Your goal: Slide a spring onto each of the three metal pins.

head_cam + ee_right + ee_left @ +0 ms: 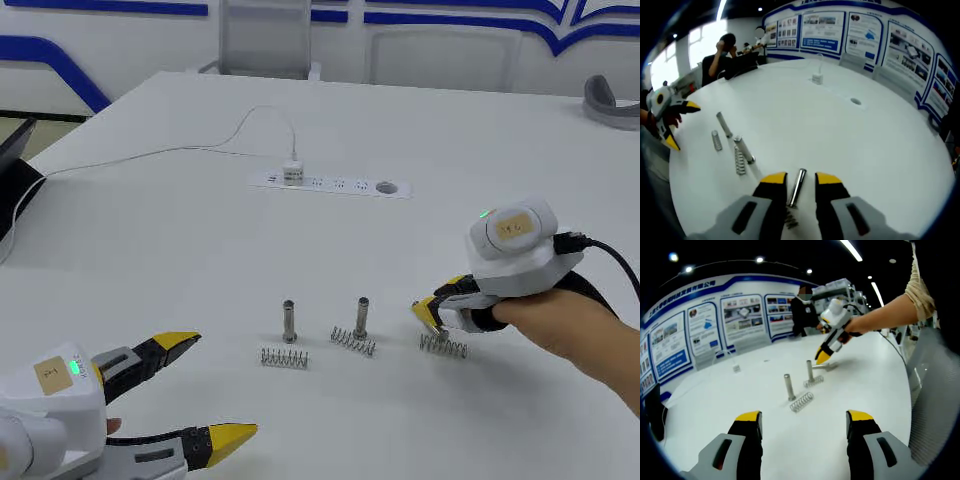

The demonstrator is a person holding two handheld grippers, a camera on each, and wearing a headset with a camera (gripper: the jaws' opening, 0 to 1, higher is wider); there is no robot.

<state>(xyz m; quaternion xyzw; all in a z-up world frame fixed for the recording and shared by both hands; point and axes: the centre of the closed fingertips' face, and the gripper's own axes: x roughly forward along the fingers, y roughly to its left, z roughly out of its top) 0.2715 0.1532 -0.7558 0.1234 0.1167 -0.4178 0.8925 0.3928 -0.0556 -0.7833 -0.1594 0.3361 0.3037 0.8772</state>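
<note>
**Right gripper** (796, 181): the jaws are drawn in close on either side of the third pin (798, 186). A slim gap seems to show at each tip, so I cannot tell whether they clasp the pin or merely bracket it.

**Third pin:** rightmost of the row in the head view, where the gripper's tips largely hide it. Bare, no coil on it.

**Third spring** (790, 218): lies on its side on the table, just beneath the jaws at the pin's foot. Not threaded.

**Left gripper** (804, 427): jaws spread wide with nothing between them. It hovers low over the near side of the table, well apart from the pins.

**Second pin** (361, 317): upright and bare.

**Second spring** (353, 342): on its side at that pin's base, touching it or very nearly.

**First pin** (289, 320): upright and bare.

**First spring** (284, 357): flat on the table just in front of its pin, clear of it.

**Table** (150, 230): white. A power strip (330, 184) with a plugged-in cable lies farther back, away from the work.

**Progress, as judged:**
- Nothing is done yet; all three springs lie loose beside their pins.
- The step in hand looks to be the third pin, with its spring yet to be picked up and slid on.
- The first and second pairs appear untouched, so all three fittings remain
</note>
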